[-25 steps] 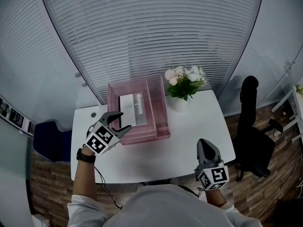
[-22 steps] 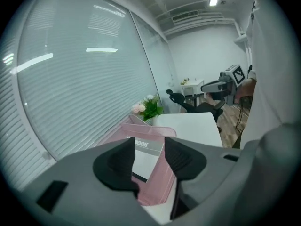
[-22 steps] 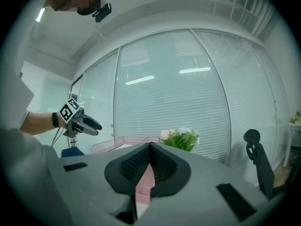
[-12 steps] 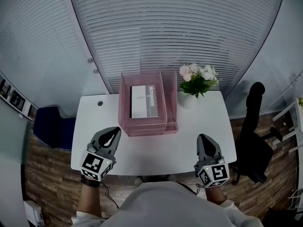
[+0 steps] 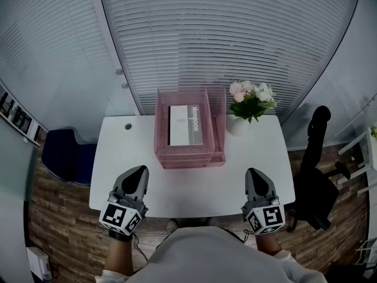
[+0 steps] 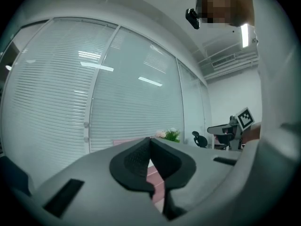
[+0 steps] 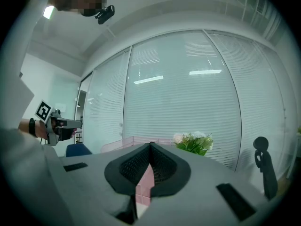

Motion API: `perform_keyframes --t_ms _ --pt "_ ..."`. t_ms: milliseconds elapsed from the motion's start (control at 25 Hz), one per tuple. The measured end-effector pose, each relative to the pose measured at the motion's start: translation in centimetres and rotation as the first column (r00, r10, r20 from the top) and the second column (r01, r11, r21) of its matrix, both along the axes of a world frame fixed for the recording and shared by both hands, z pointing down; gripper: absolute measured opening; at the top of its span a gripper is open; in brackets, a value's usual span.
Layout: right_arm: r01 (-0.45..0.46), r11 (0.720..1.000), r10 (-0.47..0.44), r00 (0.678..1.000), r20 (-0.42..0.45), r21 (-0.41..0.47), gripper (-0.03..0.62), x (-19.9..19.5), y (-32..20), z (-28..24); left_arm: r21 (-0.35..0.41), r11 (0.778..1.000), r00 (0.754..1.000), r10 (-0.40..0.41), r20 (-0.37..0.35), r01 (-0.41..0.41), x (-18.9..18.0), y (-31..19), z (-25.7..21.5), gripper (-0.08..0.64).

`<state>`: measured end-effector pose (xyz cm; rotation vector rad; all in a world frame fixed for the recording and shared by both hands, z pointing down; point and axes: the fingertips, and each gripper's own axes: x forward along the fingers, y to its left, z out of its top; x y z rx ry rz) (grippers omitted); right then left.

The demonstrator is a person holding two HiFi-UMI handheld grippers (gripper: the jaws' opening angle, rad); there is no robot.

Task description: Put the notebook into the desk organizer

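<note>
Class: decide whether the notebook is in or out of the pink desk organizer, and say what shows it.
In. The notebook lies flat in the top tray of the pink organizer, enclosed by its mesh walls.

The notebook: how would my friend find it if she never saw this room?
Find the white desk in front of the striped blinds, then the pink wire organizer at its back edge, left of the flowers. The notebook lies flat in the top tray. It is the only thing you can see inside, white and grey among all that pink.
</note>
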<state>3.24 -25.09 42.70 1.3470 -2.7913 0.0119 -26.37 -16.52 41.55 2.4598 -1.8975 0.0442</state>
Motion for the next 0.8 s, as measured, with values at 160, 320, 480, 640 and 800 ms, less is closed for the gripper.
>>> perform_keyframes --t_ms 160,320,480,640,800 --pt "-0.005 1.0 0.005 1.0 -0.002 -0.001 0.011 -0.3 0.2 -0.2 -0.003 1.0 1.0 -0.006 0.012 0.006 -0.4 0.2 0.3 0.008" --pt "-0.006 1.0 0.006 1.0 -0.003 0.005 0.011 -0.6 0.3 -0.3 0.003 1.0 1.0 -0.018 0.015 0.018 -1.0 0.3 0.3 0.008" --pt "-0.004 1.0 0.004 1.0 -0.002 0.008 0.011 -0.7 0.3 -0.3 -0.009 1.0 0.999 -0.026 0.025 0.027 -1.1 0.3 0.6 0.008" --pt "0.0 1.0 0.0 1.0 -0.003 0.012 0.011 -1.0 0.3 -0.3 -0.009 1.0 0.999 -0.017 0.029 0.017 -1.0 0.3 0.6 0.008" --pt "0.003 1.0 -0.003 1.0 -0.002 0.014 0.011 -1.2 0.2 -0.4 -0.018 1.0 1.0 -0.02 0.022 0.02 -1.2 0.3 0.9 0.008"
